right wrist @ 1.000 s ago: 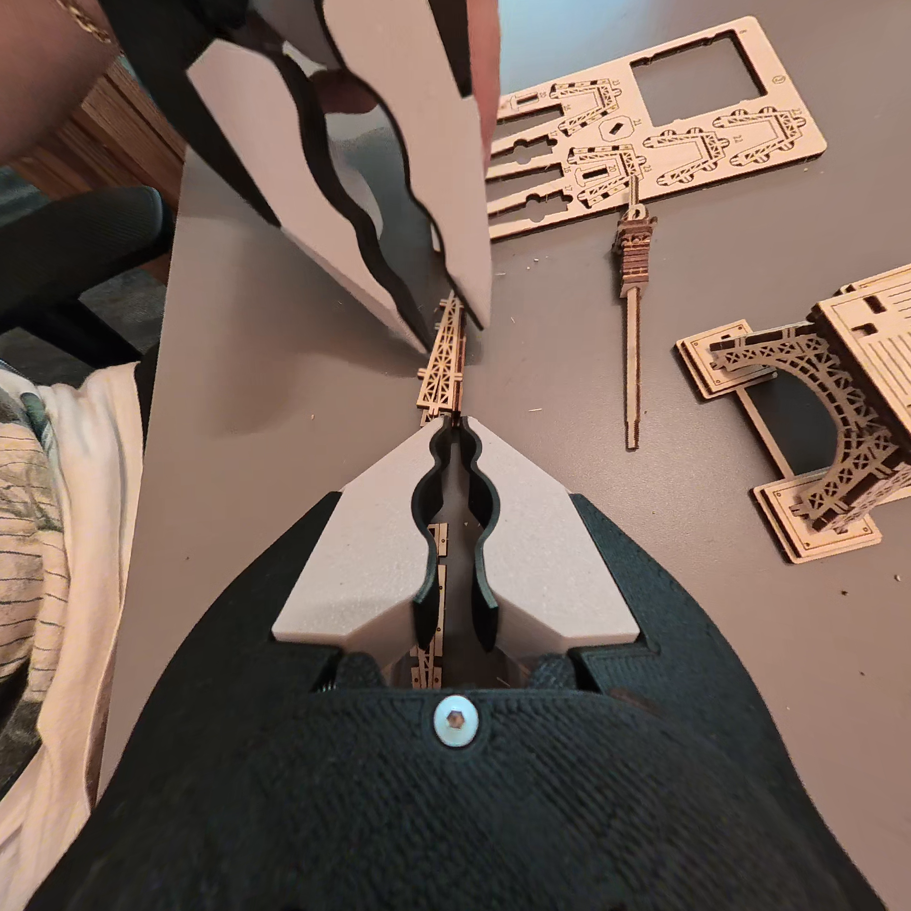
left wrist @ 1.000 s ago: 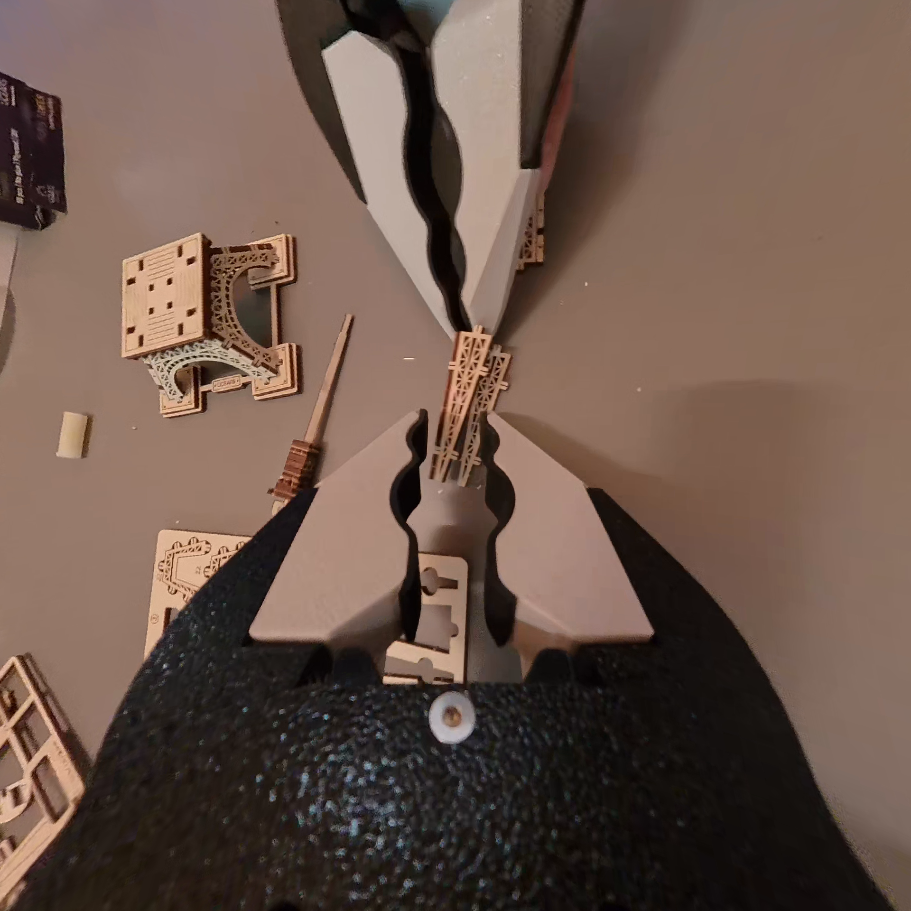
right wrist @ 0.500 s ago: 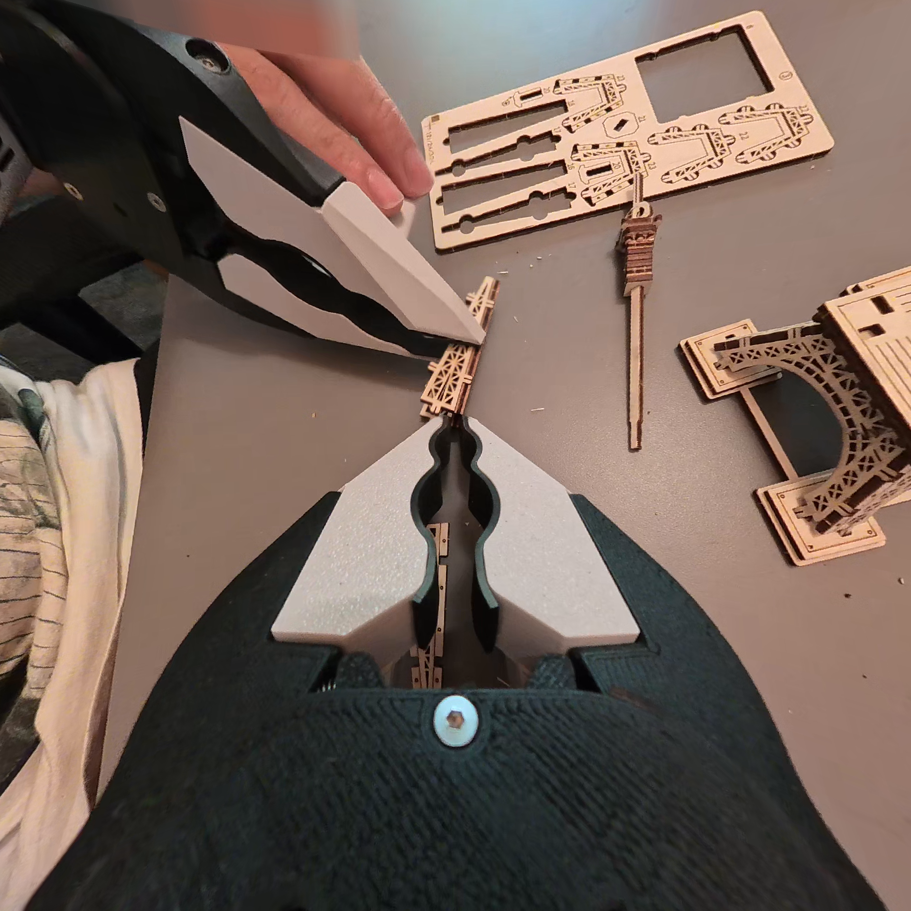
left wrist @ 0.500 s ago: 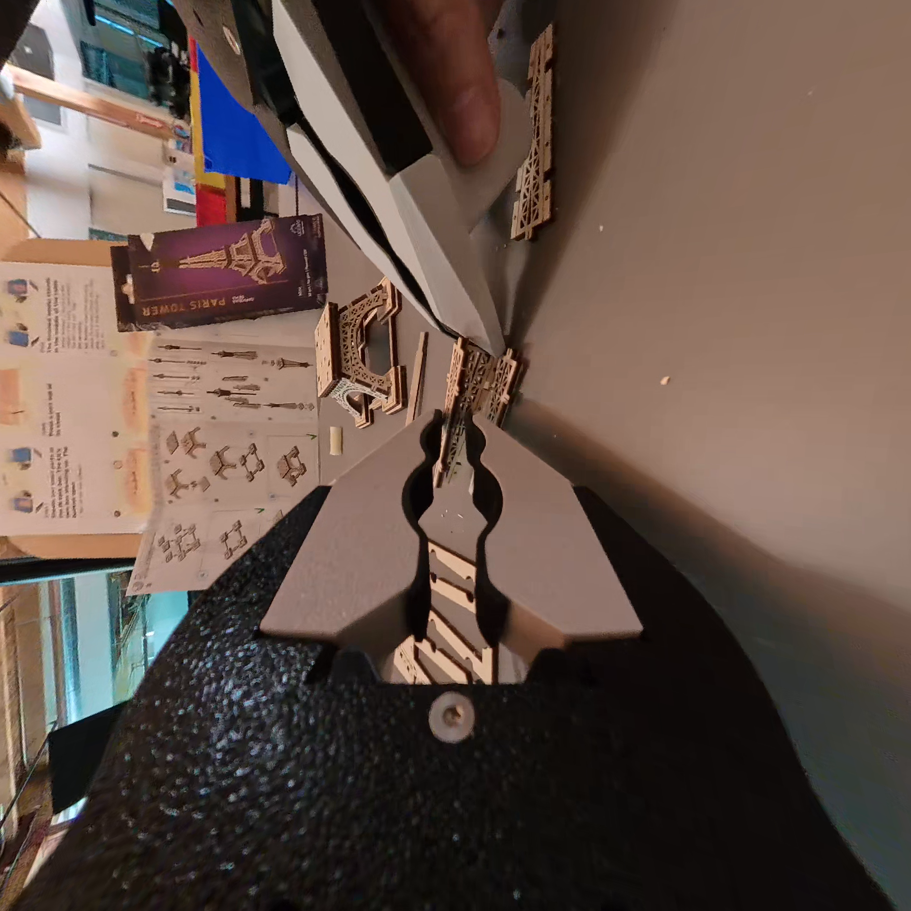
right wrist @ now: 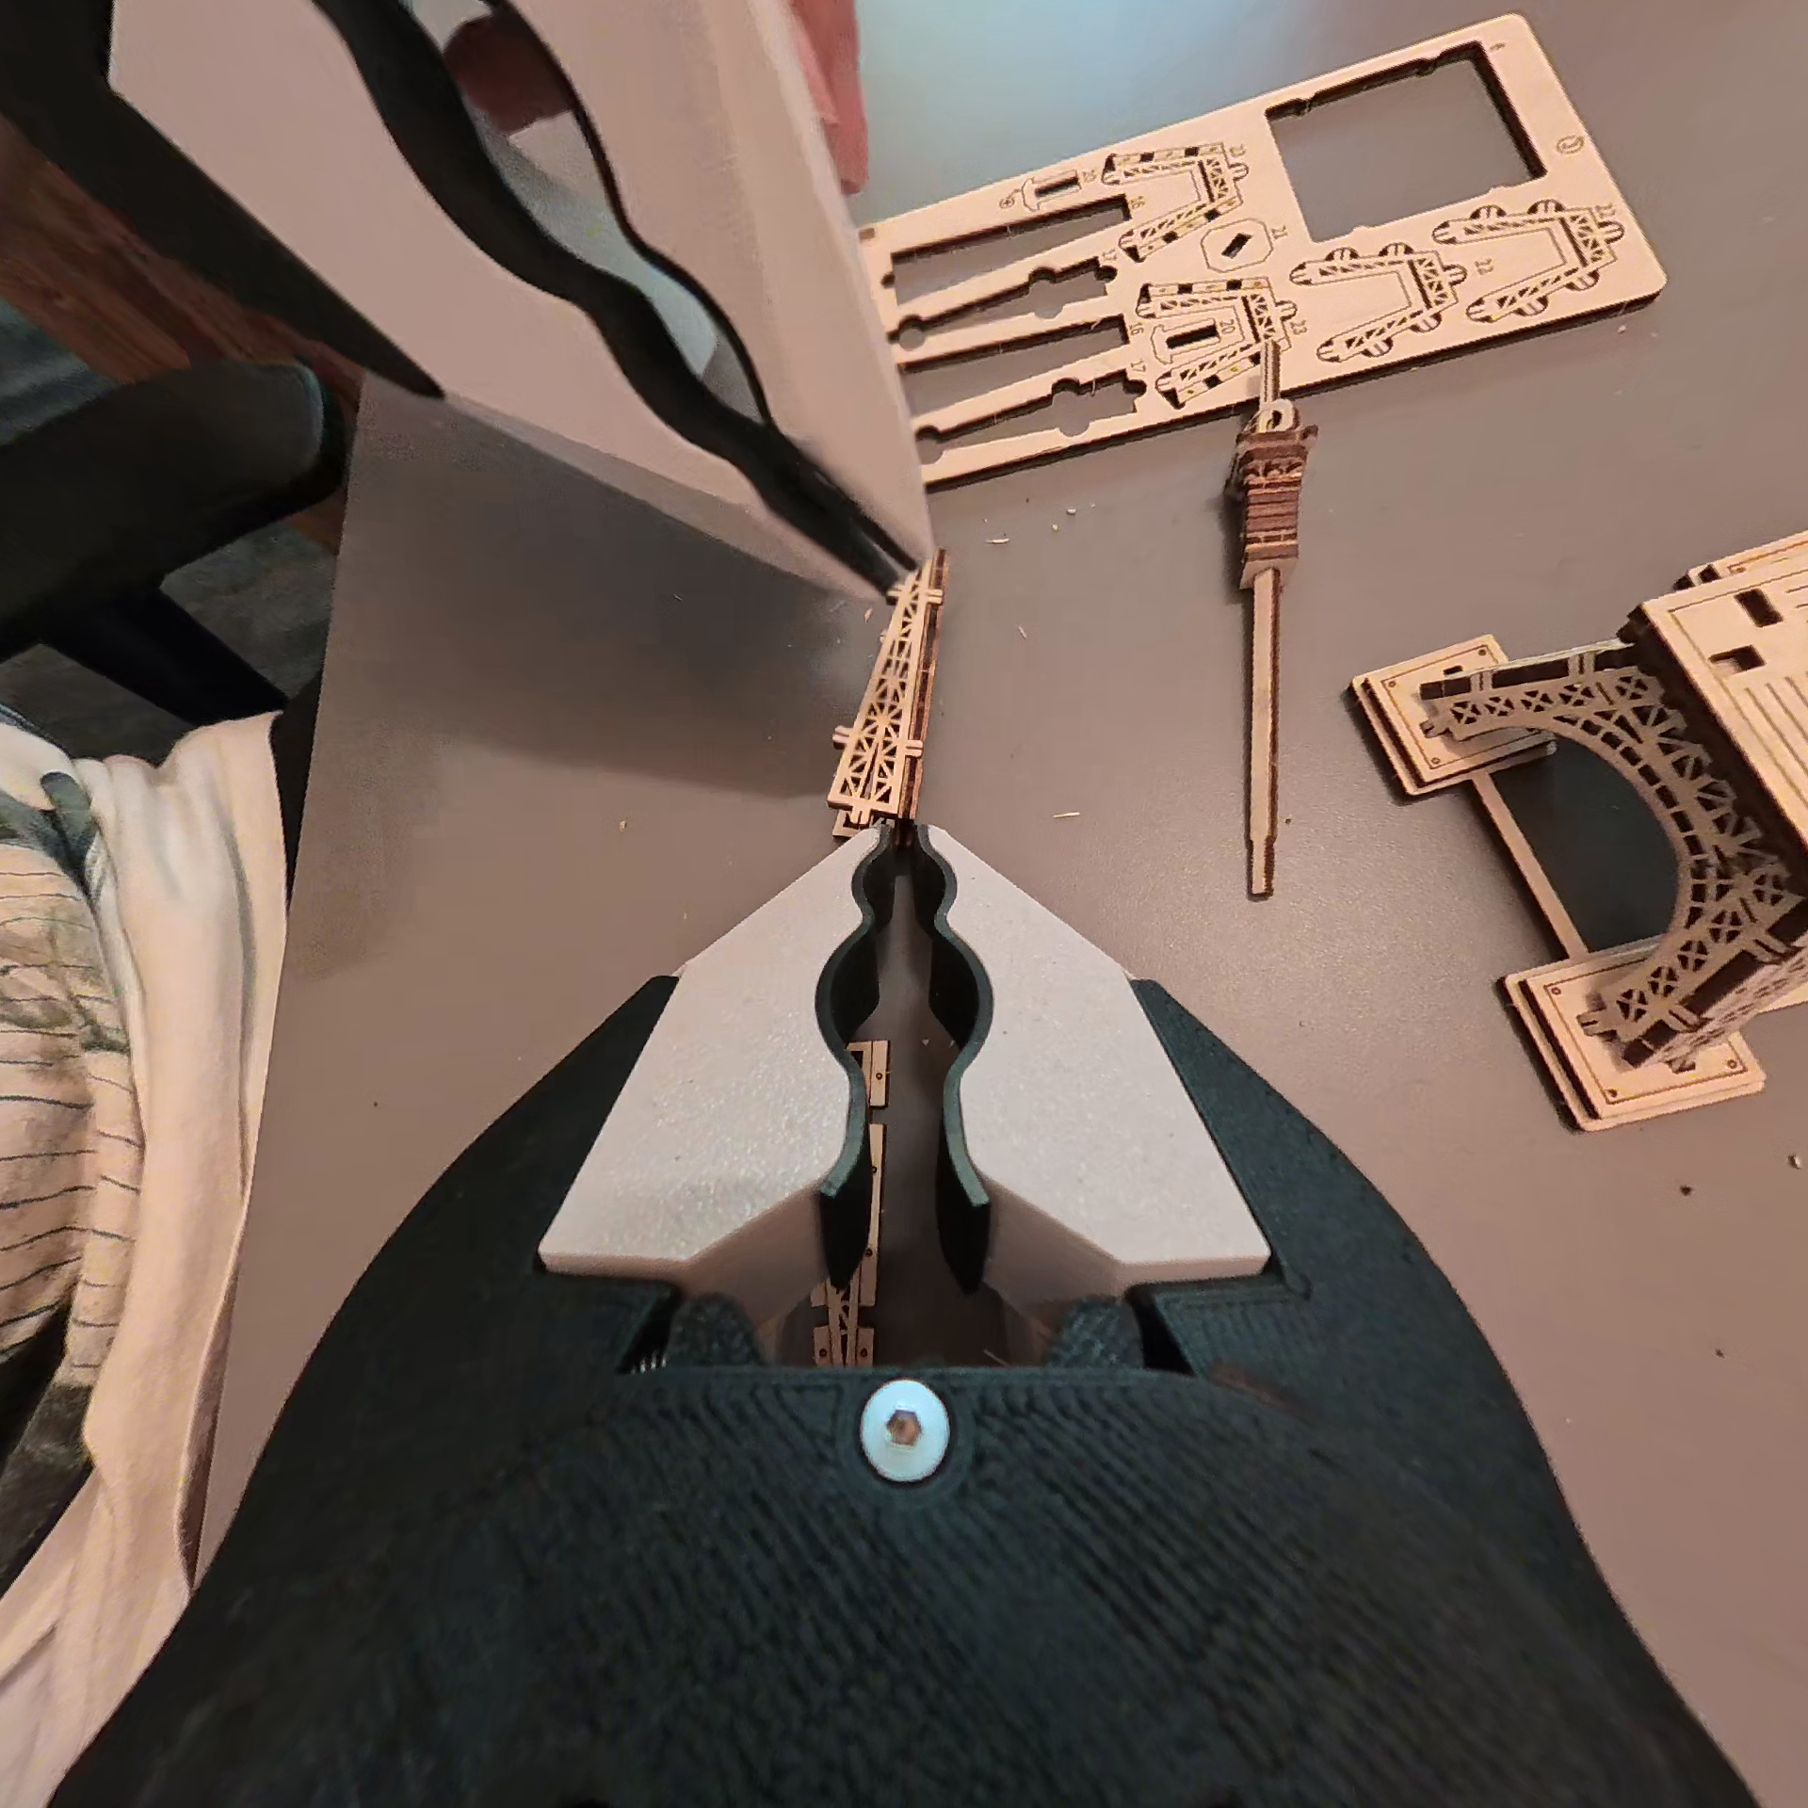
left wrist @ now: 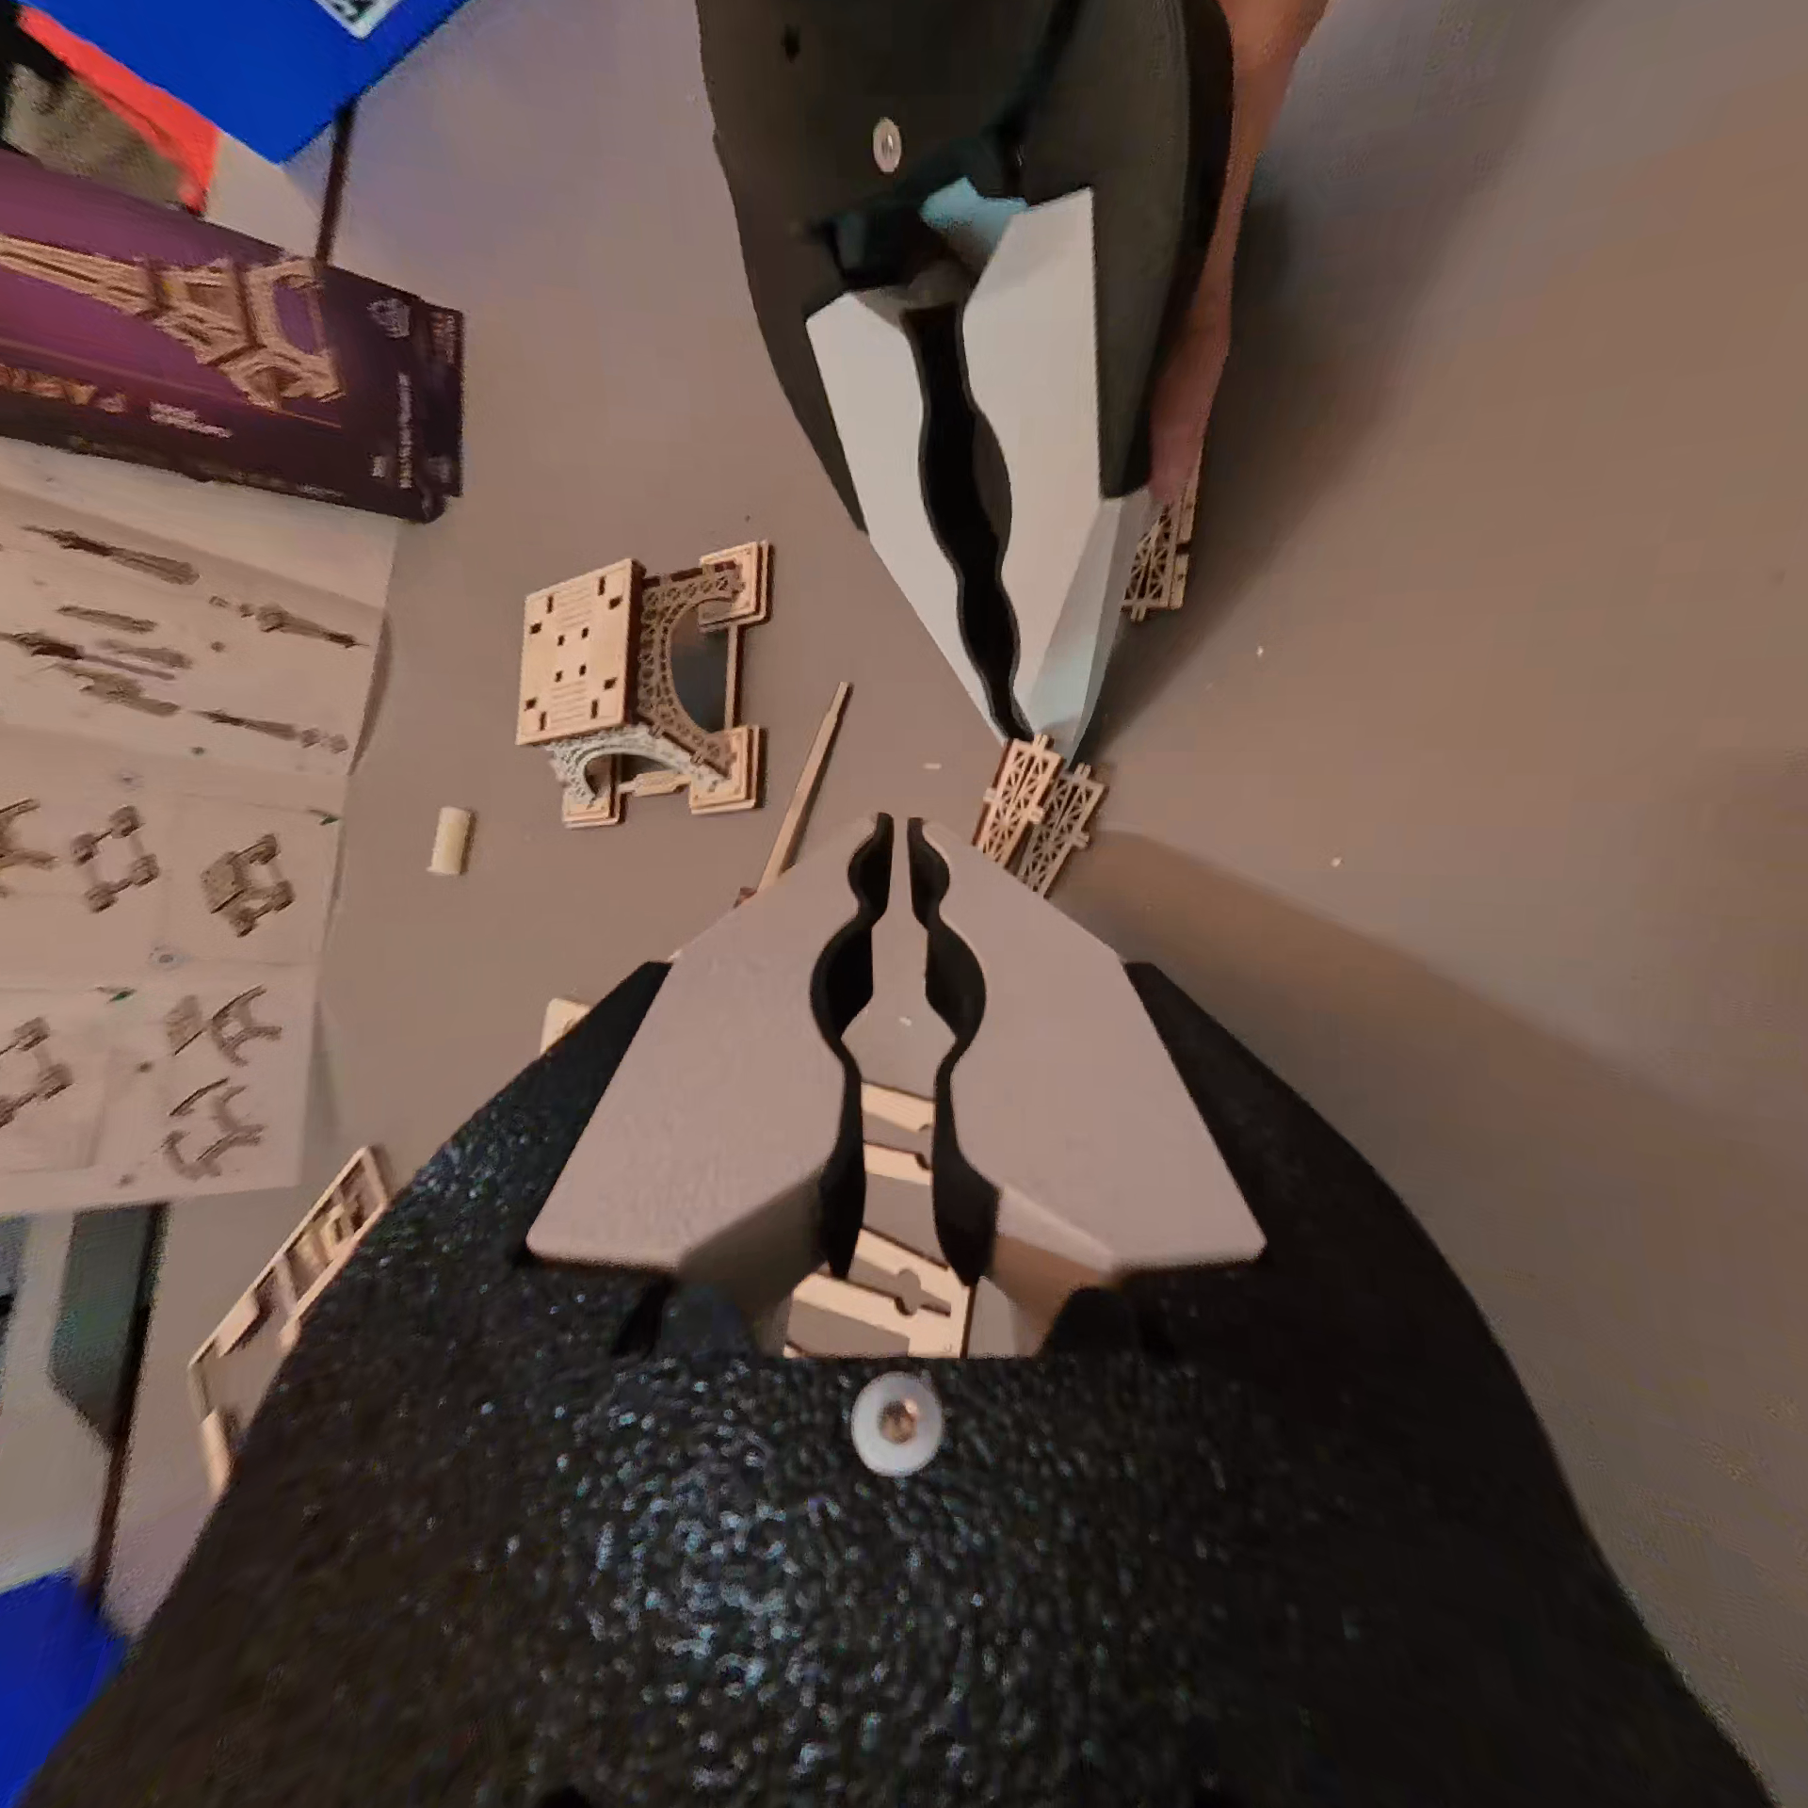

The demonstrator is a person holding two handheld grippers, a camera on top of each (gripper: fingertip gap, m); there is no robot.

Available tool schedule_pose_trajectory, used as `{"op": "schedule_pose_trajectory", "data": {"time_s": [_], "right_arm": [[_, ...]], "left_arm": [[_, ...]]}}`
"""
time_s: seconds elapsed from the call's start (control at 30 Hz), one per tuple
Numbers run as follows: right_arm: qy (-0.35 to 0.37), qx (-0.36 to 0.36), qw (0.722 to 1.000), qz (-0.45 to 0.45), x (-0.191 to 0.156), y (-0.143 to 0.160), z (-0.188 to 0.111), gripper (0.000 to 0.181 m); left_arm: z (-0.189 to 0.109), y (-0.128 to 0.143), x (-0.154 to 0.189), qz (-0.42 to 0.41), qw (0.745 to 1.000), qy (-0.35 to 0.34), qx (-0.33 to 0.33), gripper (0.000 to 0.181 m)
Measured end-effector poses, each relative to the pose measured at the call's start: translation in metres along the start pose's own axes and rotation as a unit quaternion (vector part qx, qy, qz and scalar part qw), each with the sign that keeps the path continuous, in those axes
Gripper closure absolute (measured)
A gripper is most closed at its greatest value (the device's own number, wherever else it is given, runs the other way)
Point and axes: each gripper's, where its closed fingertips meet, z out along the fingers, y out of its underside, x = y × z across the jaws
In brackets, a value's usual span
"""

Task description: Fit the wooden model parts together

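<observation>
Tower shaft section held just off the finished tower base (left wrist: 636, 685); joining not yet done.

Grey table (left wrist: 1468, 685). Box (left wrist: 196, 372) and instruction sheet (left wrist: 147, 881) lie beyond the base and show in the left wrist view only. The punched part sheet (right wrist: 1272, 264), with several pieces still in it, shows clearly in the right view only. The base is built. The spire (right wrist: 1267, 587) lies loose beside it, and past that is the lattice piece (right wrist: 885, 704), well apart from the base. Right gripper (right wrist: 905, 832) is clenched on the piece's near end. Left gripper (left wrist: 900, 832) is nearly closed and empty, its tips just beside the piece. Judged left to do: shaft onto base, spire on top. A small pale peg (left wrist: 452, 839) sits near the base, seen in the left view only.
</observation>
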Motion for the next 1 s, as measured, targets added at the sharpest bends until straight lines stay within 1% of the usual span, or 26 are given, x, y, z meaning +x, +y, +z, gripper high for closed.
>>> {"op": "schedule_pose_trajectory", "data": {"time_s": [0.07, 0.2, 0.3, 0.37, 0.53, 0.6, 0.7, 0.77, 0.83, 0.9, 1.0], "right_arm": [[-0.001, 0.0, 1.0, 0.001, 0.0, 0.0, 0.0, 0.18], [-0.004, -0.001, 1.0, 0.003, 0.0, 0.0, 0.0, 0.18], [-0.005, -0.001, 1.0, 0.003, 0.0, 0.0, 0.0, 0.18], [0.0, -0.001, 1.0, -0.004, 0.0, 0.0, 0.0, 0.18], [0.002, 0.0, 1.0, -0.006, 0.0, 0.0, 0.0, 0.179], [0.003, 0.0, 1.0, -0.007, 0.0, 0.0, 0.0, 0.18], [0.004, 0.0, 1.0, -0.008, 0.0, 0.0, 0.0, 0.18], [0.004, 0.0, 1.0, -0.008, 0.0, 0.0, 0.0, 0.179], [0.004, 0.0, 1.0, -0.009, 0.0, 0.0, 0.0, 0.179], [0.005, 0.0, 1.0, -0.01, 0.0, 0.0, 0.0, 0.18], [0.006, 0.0, 1.0, -0.011, 0.0, 0.0, 0.0, 0.18]], "left_arm": [[0.005, -0.005, 0.005, -0.02, 0.998, 0.052, -0.004, 0.181], [0.013, -0.012, 0.003, -0.085, 0.988, 0.127, -0.013, 0.181], [0.015, -0.008, 0.008, -0.115, 0.975, 0.187, -0.04, 0.181], [0.016, -0.002, 0.003, -0.112, 0.973, 0.19, -0.061, 0.181], [0.011, 0.002, 0.005, -0.103, 0.957, 0.254, -0.093, 0.181], [0.013, 0.005, 0.007, -0.101, 0.952, 0.269, -0.105, 0.181], [0.017, 0.008, 0.006, -0.102, 0.949, 0.279, -0.11, 0.181], [0.017, 0.006, 0.012, -0.108, 0.939, 0.309, -0.107, 0.181], [0.017, 0.007, 0.018, -0.103, 0.934, 0.324, -0.11, 0.181], [0.019, 0.011, 0.019, -0.09, 0.934, 0.321, -0.125, 0.181], [0.019, 0.01, 0.016, -0.077, 0.938, 0.313, -0.131, 0.181]]}}
